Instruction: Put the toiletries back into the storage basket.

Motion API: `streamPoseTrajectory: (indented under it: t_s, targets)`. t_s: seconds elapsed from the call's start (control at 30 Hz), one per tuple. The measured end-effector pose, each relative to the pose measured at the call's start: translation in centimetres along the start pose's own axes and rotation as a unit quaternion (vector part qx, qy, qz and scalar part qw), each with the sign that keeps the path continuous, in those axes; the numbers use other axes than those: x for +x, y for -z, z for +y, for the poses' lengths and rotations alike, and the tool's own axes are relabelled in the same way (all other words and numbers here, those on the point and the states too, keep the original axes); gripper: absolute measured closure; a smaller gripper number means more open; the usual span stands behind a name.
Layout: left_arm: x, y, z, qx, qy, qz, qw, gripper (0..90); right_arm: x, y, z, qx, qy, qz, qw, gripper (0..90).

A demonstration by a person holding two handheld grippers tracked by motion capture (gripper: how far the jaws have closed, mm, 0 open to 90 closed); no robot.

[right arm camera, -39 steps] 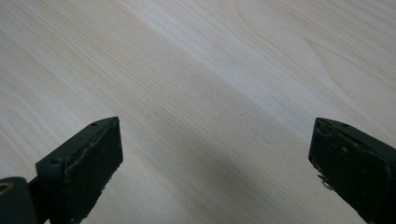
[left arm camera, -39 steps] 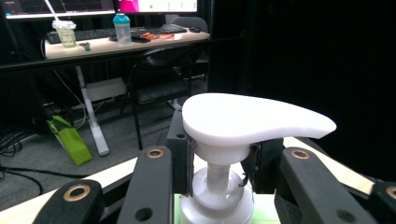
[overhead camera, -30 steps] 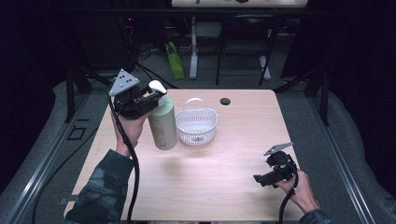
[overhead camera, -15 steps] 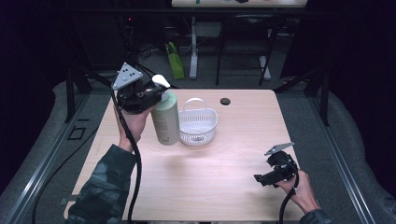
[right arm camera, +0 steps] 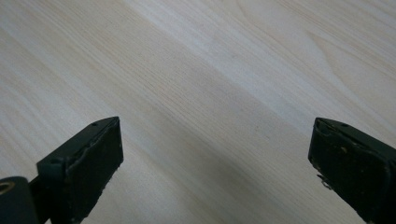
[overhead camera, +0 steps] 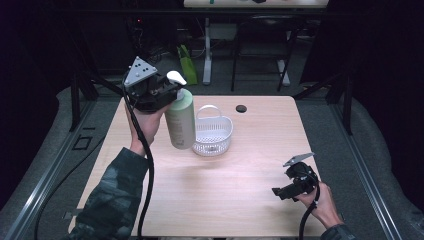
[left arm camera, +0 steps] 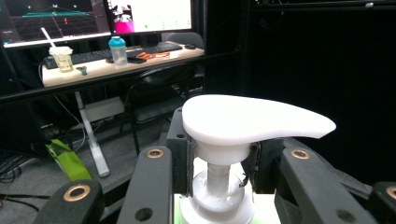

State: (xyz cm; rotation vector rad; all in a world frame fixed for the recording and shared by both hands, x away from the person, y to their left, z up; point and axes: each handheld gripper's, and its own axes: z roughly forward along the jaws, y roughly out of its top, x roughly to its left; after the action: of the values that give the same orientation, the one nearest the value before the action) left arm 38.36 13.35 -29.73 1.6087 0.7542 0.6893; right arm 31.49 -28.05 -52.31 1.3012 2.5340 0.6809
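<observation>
A pale green pump bottle [overhead camera: 181, 122] with a white pump head [left arm camera: 247, 121] hangs upright just left of a white slotted basket [overhead camera: 212, 132], its base a little above the wooden table [overhead camera: 210, 200]. My left gripper [overhead camera: 167, 95] is shut on the bottle's neck under the pump head; in the left gripper view the jaws of my left gripper [left arm camera: 217, 172] press on the white collar from both sides. My right gripper [overhead camera: 280, 191] rests low near the table's front right corner, and in the right gripper view my right gripper [right arm camera: 215, 172] stands open over bare wood.
A small black disc [overhead camera: 241, 108] lies on the table behind the basket. Beyond the far edge stand a desk with monitors [left arm camera: 93, 18], a chair [left arm camera: 154, 93] and a green object [overhead camera: 186, 62] on the floor.
The left gripper has risen with the bottle and drifted slightly right, toward the basket. The right gripper has stayed where it was.
</observation>
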Motion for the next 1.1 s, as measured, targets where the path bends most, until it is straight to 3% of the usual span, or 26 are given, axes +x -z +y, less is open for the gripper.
streamPoseTrajectory:
  t_s: [1.1]
  targets:
    - [-1.0, -3.5, 2.8, -0.007, -0.019, -0.013, 0.9997, 67.2, 0.0, -0.1, 0.0, 0.003, 0.003, -0.001, 1.0000, 2.9]
